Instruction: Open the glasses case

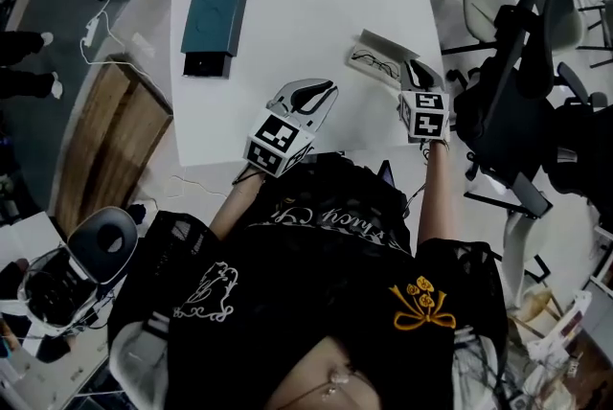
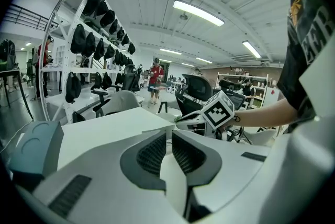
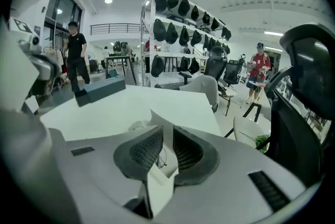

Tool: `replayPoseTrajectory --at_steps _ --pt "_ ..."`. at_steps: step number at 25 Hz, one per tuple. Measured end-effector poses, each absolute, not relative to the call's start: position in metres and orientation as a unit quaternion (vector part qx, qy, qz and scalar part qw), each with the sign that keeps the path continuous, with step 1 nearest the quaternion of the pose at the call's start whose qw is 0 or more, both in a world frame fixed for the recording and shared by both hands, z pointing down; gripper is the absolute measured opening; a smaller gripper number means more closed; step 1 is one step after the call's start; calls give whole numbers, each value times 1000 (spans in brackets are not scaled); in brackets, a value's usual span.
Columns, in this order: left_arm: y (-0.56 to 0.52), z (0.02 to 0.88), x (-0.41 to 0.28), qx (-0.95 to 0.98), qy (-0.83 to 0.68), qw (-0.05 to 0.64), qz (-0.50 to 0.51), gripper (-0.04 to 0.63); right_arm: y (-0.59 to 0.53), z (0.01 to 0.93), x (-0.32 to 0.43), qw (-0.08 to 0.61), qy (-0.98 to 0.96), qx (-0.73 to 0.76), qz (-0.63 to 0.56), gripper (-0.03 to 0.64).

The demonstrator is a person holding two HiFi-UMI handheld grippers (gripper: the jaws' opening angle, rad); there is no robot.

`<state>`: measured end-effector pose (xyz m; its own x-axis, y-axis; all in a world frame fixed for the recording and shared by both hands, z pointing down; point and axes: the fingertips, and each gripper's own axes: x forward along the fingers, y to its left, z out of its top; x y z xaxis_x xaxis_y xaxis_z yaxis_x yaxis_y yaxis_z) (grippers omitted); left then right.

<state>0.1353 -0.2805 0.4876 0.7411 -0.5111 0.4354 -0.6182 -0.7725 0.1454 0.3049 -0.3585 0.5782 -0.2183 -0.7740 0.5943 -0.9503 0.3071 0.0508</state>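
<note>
Space is seen between the fingers [image 3: 144, 152] of the right gripper [image 3: 166, 148]. They are set narrowly apart, and the white lid [image 3: 157, 122] of the glasses case [image 1: 381, 56] stands up just beyond the gap, not visibly pinched. The case is lying on the tabletop [image 1: 306, 6] near its right edge, already folded open, with the glasses [image 1: 375, 65] exposed inside.

The chief risk is judged to lie at the lid. If the gripper were drawn away while a finger was hooked behind it, the light case could be dragged or tipped, and the glasses spilled out or pushed towards the edge. Should the lid not be past its balance, it may be expected to fall shut again. The thin wire frame could also be bent if the fingertips were lowered into the case.

The left gripper [image 2: 168, 152] is held well apart from the case, its fingers slightly parted on nothing, so the case is left unbraced against any pull. The teal box [image 1: 215, 12] at the far left corner is well clear of all this.
</note>
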Motion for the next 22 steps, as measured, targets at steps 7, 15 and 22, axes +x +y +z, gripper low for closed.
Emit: replayPoseTrajectory --at_steps 7,15,22 --pt "-262 482 109 926 -298 141 185 35 -310 543 262 195 -769 579 189 72" --pt "-230 474 67 931 -290 136 175 35 -252 511 198 157 -778 578 191 72" --pt "-188 463 21 937 -282 126 162 35 -206 495 137 111 -781 579 207 60"
